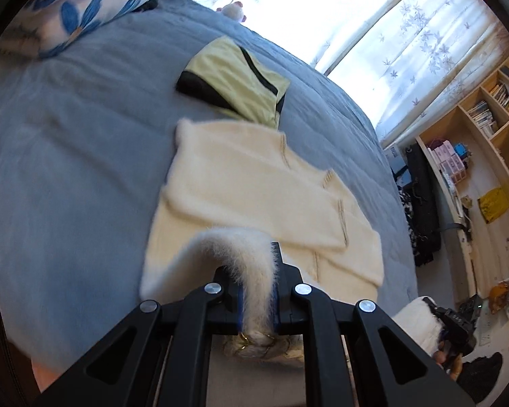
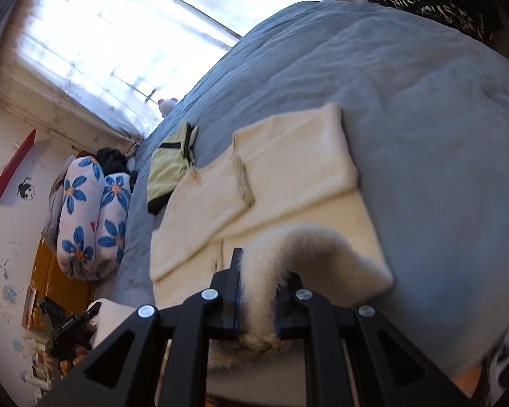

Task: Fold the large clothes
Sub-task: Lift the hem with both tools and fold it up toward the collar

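A fluffy cream sweater point(image 1: 254, 183) lies spread on the blue bed cover point(image 1: 68, 156), its sleeves folded in across the body. My left gripper point(image 1: 258, 291) is shut on the sweater's near edge, and a fuzzy fold arches up out of its jaws. In the right wrist view the same sweater point(image 2: 281, 183) lies ahead, and my right gripper point(image 2: 257, 298) is shut on another part of that edge, also lifted in a hump. The right gripper point(image 1: 453, 325) shows at the lower right of the left wrist view with cream fabric by it. The left gripper point(image 2: 68, 325) appears at the lower left of the right wrist view.
A folded yellow-and-black garment point(image 1: 234, 81) lies beyond the sweater on the bed. A rolled blue-flowered quilt point(image 2: 91, 217) sits at the bed's head. A small plush toy point(image 2: 166, 105) is by the curtained window. Wooden shelves point(image 1: 485, 115) and dark clothes point(image 1: 420, 203) stand beside the bed.
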The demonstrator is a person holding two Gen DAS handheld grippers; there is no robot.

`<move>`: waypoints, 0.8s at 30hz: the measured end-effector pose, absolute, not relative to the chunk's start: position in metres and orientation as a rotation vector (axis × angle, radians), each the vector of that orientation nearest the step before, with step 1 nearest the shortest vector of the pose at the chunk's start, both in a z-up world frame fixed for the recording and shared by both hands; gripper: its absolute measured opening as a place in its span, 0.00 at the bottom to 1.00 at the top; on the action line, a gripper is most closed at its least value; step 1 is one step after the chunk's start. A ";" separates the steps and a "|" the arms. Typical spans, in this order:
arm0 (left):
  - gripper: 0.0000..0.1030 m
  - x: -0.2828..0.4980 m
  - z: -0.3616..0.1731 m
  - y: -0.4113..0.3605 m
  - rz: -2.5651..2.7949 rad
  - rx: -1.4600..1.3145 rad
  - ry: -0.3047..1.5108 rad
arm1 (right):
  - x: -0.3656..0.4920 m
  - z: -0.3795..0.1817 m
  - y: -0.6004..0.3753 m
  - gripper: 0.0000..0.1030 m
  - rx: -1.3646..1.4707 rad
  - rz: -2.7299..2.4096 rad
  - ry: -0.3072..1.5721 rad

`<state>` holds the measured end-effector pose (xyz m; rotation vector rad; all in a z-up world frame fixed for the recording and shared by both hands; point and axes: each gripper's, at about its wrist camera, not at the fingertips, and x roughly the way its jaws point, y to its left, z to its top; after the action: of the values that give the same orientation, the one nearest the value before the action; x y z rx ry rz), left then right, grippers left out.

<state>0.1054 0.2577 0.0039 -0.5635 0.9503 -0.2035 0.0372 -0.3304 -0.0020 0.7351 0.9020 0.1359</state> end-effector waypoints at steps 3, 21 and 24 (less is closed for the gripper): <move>0.10 0.165 0.004 0.250 -0.162 -0.518 0.931 | 0.095 -0.002 -0.333 0.17 0.714 0.100 0.911; 0.64 0.320 -0.116 0.227 -0.050 -0.220 1.073 | 0.236 -0.093 -0.346 0.52 0.427 -0.026 1.022; 0.64 0.326 -0.128 0.230 -0.064 -0.186 1.089 | 0.241 -0.106 -0.349 0.52 0.384 -0.032 1.029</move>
<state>0.3257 0.2299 -0.1277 -0.1860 1.0885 -0.0641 0.2414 -0.3491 -0.1056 0.3843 1.0294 -0.0318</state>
